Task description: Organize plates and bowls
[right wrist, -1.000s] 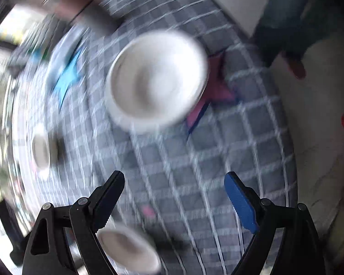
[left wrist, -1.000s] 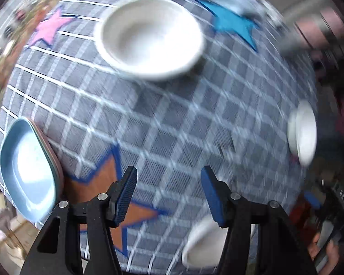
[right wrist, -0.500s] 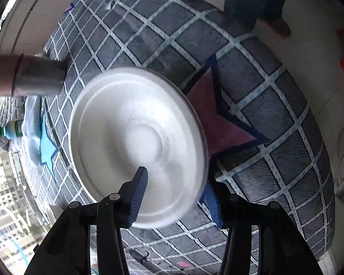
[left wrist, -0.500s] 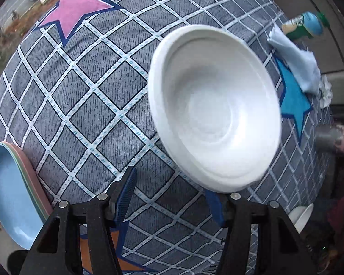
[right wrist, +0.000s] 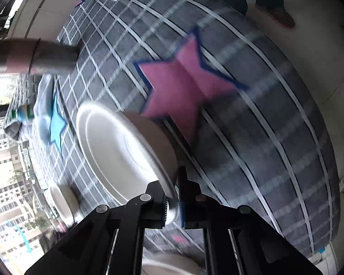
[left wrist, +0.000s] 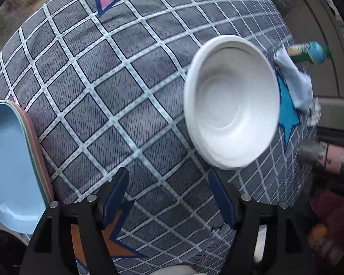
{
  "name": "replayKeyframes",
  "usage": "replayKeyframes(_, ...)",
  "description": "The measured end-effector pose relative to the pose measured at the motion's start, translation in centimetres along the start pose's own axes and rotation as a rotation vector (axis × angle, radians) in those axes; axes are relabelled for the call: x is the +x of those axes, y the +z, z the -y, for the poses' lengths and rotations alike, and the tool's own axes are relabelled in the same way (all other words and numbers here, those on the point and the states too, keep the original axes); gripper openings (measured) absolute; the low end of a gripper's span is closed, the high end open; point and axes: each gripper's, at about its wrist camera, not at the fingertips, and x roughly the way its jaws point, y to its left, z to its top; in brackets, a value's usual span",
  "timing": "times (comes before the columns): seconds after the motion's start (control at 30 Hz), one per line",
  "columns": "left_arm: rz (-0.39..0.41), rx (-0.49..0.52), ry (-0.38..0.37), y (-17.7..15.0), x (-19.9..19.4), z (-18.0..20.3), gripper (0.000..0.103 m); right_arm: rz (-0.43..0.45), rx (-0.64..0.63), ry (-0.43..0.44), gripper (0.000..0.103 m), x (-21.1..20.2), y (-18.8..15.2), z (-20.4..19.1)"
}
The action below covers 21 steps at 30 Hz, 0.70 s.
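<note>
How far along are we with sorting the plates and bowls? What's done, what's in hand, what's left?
Done: the stack of coloured plates sits together at the table edge. In hand: the right gripper is shut on the rim of the large white bowl, which is tilted. The left gripper is empty, its jaws opening. Left: a smaller white bowl sits apart, plus this bowl to place.

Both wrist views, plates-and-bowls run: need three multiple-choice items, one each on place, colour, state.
1. What does the right gripper hold?
A. the white bowl's rim
B. the cloth
C. nothing

2. What colour is the star beside the white bowl in the right wrist view?
A. green
B. pink
C. yellow

3. What is between the left gripper's fingers?
A. the blue plate
B. the bottle
C. nothing

Answers:
1 A: its pads pinch the bowl's near rim.
2 B: the pink star lies just past the bowl.
3 C: the jaws are opening over bare tablecloth; the blue plate lies off to the left.
</note>
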Motion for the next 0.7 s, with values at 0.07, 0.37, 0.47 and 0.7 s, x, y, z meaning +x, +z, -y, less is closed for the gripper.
replayKeyframes(0.07,0.014,-0.018,-0.004,0.7,0.4,0.2,0.077,-0.024,0.011,0.008,0.009,-0.7,-2.2,1.8)
replayKeyframes(0.37,0.041,-0.026,-0.085,-0.1,-1.3,0.5,0.078,-0.172,0.096,-0.029,0.01,0.3,-8.4,9.6)
replayKeyframes(0.47,0.044,-0.071,-0.082,-0.2,-1.3,-0.1,0.079,-0.18,0.087,-0.016,0.025,0.2,-9.0,10.1)
replayKeyframes(0.7,0.075,-0.16,-0.084,0.4,-1.1,-0.3,0.079,-0.092,-0.044,-0.039,0.099,-2.2,-9.6,7.9)
